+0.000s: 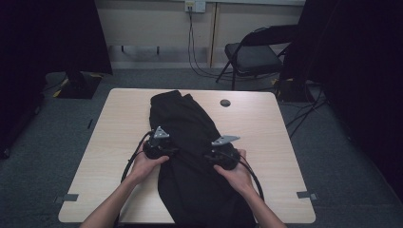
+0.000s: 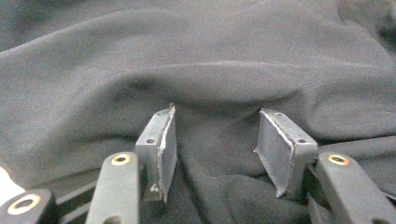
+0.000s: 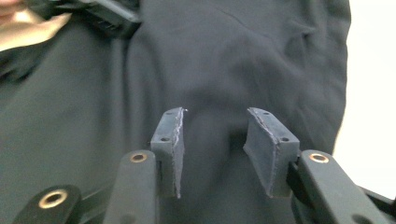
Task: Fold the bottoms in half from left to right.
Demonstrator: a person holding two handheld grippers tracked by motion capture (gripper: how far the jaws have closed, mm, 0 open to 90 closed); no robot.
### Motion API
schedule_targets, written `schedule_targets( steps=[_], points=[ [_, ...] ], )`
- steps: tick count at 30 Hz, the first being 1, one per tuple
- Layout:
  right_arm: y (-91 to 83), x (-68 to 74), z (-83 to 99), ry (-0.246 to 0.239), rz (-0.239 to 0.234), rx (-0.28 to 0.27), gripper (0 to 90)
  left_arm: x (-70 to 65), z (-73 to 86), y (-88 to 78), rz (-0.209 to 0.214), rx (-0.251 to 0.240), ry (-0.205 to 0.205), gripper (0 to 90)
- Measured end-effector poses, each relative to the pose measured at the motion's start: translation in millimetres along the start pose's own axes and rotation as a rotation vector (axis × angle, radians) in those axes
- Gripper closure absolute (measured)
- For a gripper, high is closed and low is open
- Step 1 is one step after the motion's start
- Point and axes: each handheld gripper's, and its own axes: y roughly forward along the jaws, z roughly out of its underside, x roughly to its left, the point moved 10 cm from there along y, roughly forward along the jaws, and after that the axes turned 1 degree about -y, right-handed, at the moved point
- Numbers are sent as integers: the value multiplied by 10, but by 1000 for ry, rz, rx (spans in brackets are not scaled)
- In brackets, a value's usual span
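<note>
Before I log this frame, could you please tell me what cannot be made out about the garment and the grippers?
- Black garment: its near end is cut off by the bottom edge of the high view; its type is unclear, dark folds hide seams.
- Left gripper: jaws apart over the cloth; whether the pads touch it cannot be told.
- Right gripper: likewise.
- Table under the garment: hidden.

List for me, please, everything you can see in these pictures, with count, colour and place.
Garment: one, black, spread along the middle of the table, hanging over its near edge.
Table: one, light wood, centre of the high view.
Cable hole: one, dark, far right of the tabletop.
Folding chair: one, black, beyond the table, at right.
Wall socket: one, pale, on the far wall, with cables hanging down.
Left tool: one, black, jaws open over the garment.
Right tool: one, black, jaws open over the garment.
</note>
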Motion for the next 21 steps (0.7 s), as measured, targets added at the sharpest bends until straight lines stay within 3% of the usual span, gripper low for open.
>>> schedule_targets(
  steps=[1, 2, 5, 6, 7, 10, 14, 16, 17, 18, 19, 20, 21],
  points=[
    [81, -18, -68, -2, 14, -20, 556, -7, 0, 2, 2, -2, -2, 468],
    [233, -73, -144, 22, -5, -15, 553, -7, 2, 1, 2, -1, 1, 464],
    [353, -172, -134, 4, 31, 18, 562, -10, 6, 1, 4, -10, 3, 463],
    [453, -219, -61, 22, -11, 50, 580, -12, 11, -2, 5, -12, 2, 461],
    [453, -219, -61, 22, -11, 50, 580, -4, 12, -4, -1, -16, 9, 461],
    [424, -251, -24, 36, -14, 30, 581, -15, 16, -2, 4, -26, 11, 447],
    [318, -187, 81, 8, -23, 44, 580, -72, 47, -31, 8, -29, 20, 446],
    [166, -68, 218, -18, -58, 83, 579, -217, 111, -91, 36, -19, 52, 446],
    [122, -30, 260, -27, -65, 87, 578, -217, 111, -91, 36, -19, 52, 446],
    [59, 24, 321, -35, -74, 89, 576, -341, 163, -146, 70, -10, 56, 446],
    [59, 24, 321, -35, -74, 89, 576, -341, 163, -146, 70, -10, 56, 446],
    [-101, 163, 477, -48, -87, 87, 570, -489, 233, -217, 108, 12, 98, 446],
    [-101, 163, 477, -48, -87, 87, 570, -489, 233, -217, 108, 12, 98, 446]
  ],
)
